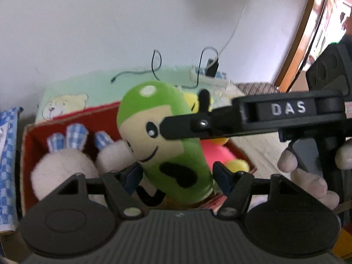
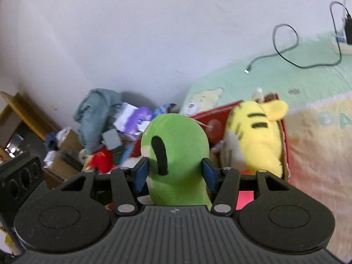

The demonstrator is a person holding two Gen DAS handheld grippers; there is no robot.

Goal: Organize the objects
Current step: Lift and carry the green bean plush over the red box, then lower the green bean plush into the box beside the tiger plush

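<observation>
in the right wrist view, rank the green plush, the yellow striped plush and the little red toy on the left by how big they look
1. green plush, though it sits closest to the camera, which inflates it
2. yellow striped plush, close to the green one in apparent size, so their order is unsure
3. red toy, clearly smallest and partly hidden

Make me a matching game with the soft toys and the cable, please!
Things:
1. green plush toy with a smiling face
2. yellow plush tiger with black stripes
3. white plush with blue checked ears
4. grey charging cable

Places:
A. lying on the mint green bed sheet
B. between both grippers' fingers
C. in the red cardboard box, left of the green toy
D. in the box, right of the green toy

Pairs: 1-B, 2-D, 3-C, 4-A
</observation>
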